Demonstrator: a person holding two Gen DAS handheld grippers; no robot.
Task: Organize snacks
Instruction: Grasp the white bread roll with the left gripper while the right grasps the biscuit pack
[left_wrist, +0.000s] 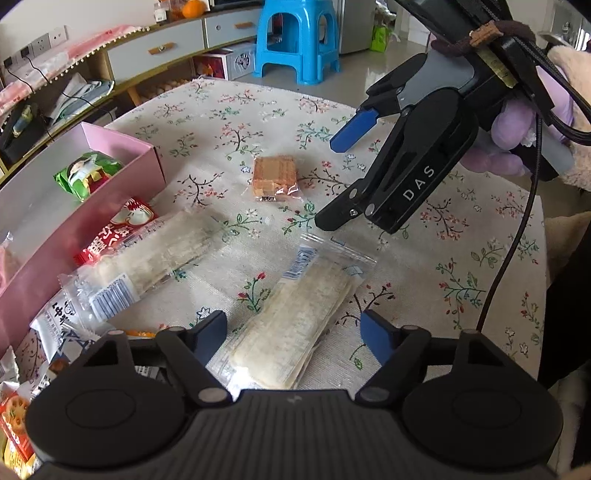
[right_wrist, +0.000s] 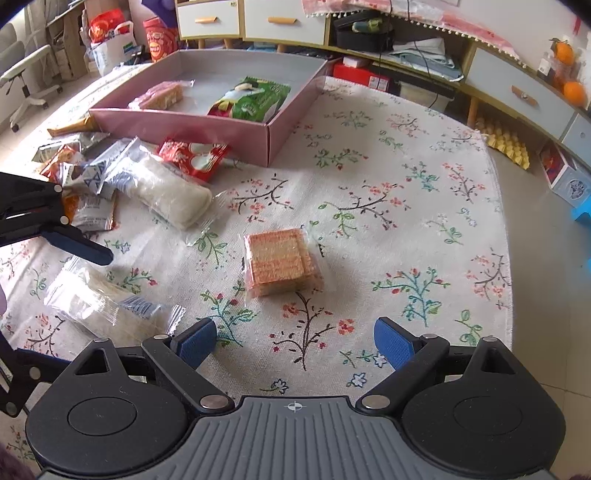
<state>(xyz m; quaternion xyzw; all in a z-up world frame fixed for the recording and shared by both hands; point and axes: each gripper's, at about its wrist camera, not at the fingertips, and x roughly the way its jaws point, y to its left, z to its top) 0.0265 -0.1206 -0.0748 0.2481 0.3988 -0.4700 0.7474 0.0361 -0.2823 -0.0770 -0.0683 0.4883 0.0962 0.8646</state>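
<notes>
A pale rice-cracker packet (left_wrist: 295, 325) (right_wrist: 96, 302) lies on the flowered cloth between the fingers of my left gripper (left_wrist: 293, 336). The jaws stand open with a gap on each side of the packet. A wafer packet (left_wrist: 275, 179) (right_wrist: 277, 262) lies mid-table, just ahead of my right gripper (right_wrist: 293, 345) (left_wrist: 340, 177), which is open and holds nothing. The pink box (left_wrist: 122, 177) (right_wrist: 177, 125) holds a green packet (left_wrist: 88, 173) (right_wrist: 255, 99) and a wafer packet (right_wrist: 159, 96). Against the box lie a second rice-cracker packet (left_wrist: 155, 258) (right_wrist: 166, 188) and a red packet (left_wrist: 122, 229) (right_wrist: 194, 157).
Several small snack packets (right_wrist: 81, 177) (left_wrist: 22, 406) are heaped at the table's left end beside the box. A blue stool (left_wrist: 295, 40) stands beyond the far edge. A low sideboard (right_wrist: 517, 81) runs behind. A gloved hand (left_wrist: 517, 125) holds the right gripper.
</notes>
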